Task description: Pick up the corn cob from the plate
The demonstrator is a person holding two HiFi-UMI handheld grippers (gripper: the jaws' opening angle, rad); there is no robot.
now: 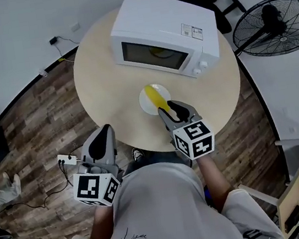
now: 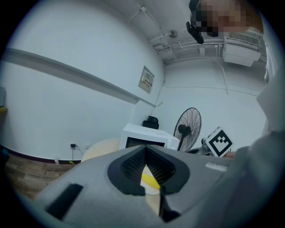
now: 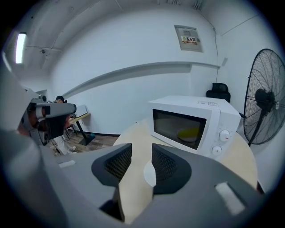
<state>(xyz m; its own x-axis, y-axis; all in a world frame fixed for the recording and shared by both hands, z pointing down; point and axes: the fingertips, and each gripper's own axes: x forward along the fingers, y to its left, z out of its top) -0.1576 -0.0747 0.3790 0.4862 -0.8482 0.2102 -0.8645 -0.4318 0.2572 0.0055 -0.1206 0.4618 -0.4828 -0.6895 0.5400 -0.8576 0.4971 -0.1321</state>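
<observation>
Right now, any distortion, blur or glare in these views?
Head view: sharp, evenly lit, mild wide-angle bend. Left gripper view: strong fisheye, dark corners, grey fingers soft up close. Right gripper view: same vignette; ceiling strip light blown out.

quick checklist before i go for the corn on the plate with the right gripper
1. Yellow corn cob lying on the round white plate: ok.
2. Right hand-held gripper jaws apart with nothing between them: ok.
3. Cob centred in the jaw gap: not ok. The right gripper view shows only the round light wooden table and the plate's rim there.
4. Left hand-held gripper out of the way: ok. It is held back at the table's near edge, jaws together.
5. White microwave clear of the approach: ok. It stands behind the plate.
</observation>
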